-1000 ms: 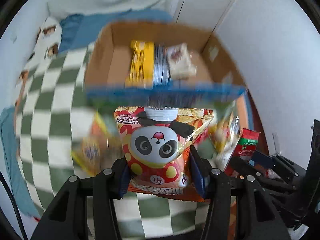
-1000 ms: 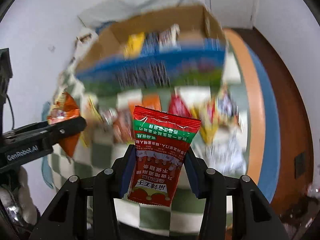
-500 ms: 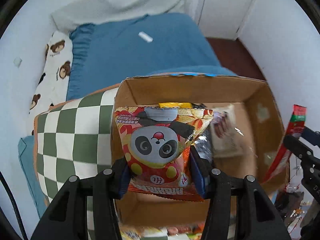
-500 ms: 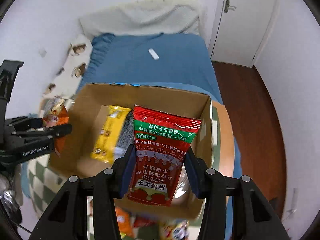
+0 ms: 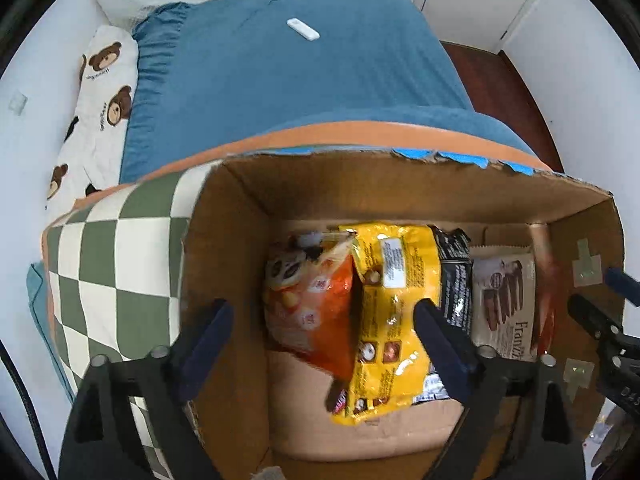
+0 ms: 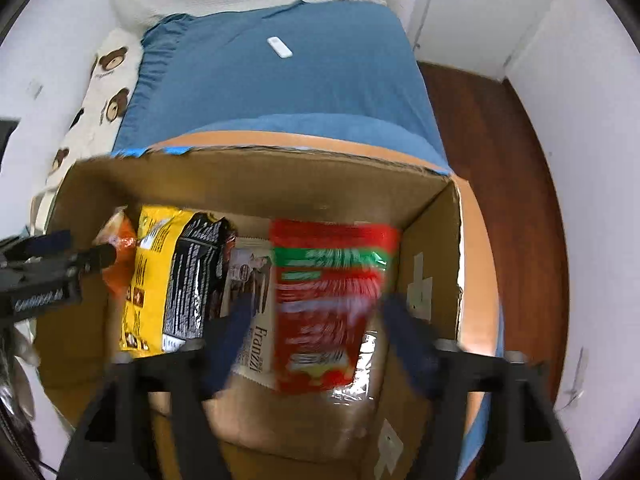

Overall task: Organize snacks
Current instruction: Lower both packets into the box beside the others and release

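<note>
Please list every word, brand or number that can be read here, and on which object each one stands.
"Franzzi": on the pale biscuit pack in the cardboard box.
Bear pillowcase: small words, too small to read.
Yellow bag, black bag, red packet, panda bag: print blurred, unreadable.
Left gripper: white lettering, blurred.

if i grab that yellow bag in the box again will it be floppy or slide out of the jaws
Probably floppy: the yellow bag is a crinkled film pouch that leans across the panda bag, not standing by itself. Its glossy, glare-streaked surface suggests it may slip, so pinch near a sealed edge. It looks light for its size, puffy rather than packed, so a push would likely slide or crumple it inside the cardboard box.
</note>
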Motion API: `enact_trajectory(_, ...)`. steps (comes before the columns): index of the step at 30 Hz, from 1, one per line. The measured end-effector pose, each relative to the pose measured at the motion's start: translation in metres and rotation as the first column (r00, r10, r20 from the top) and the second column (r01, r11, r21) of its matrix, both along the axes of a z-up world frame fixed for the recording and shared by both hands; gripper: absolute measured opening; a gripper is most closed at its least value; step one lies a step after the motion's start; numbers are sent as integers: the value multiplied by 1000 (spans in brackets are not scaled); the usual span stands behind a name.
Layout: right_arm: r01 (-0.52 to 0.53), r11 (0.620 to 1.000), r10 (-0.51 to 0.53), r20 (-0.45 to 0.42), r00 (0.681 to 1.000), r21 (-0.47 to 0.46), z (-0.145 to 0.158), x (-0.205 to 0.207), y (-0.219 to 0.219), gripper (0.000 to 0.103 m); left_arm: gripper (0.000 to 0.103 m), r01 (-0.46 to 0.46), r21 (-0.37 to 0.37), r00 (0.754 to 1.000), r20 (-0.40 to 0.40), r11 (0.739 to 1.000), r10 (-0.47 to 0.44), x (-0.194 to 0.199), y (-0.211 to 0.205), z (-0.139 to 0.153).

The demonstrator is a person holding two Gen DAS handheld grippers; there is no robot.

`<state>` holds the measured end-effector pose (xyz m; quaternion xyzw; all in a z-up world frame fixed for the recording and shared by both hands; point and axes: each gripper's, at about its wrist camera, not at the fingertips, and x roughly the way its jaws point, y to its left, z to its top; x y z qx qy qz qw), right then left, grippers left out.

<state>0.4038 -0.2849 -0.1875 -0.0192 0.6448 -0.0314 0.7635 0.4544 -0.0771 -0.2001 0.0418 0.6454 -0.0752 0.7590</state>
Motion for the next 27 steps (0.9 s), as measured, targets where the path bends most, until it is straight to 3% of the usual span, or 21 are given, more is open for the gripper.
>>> enact_trajectory(5, 22, 1000, -22, -11, 1000, 13, -9, 5, -7, 95, 94, -1, -8, 1000, 14, 1000, 1, -6, -2, 2)
enact_trajectory(20, 84, 993, -83, -16, 996, 81, -21, -47, 2, 96, 94, -32, -43, 998, 43, 999, 34, -65, 6, 19)
enact_trajectory(27, 63, 996, -67, 49, 997, 66, 6, -70, 15, 96, 94, -26, -52, 991, 130, 998, 33, -96, 8, 46)
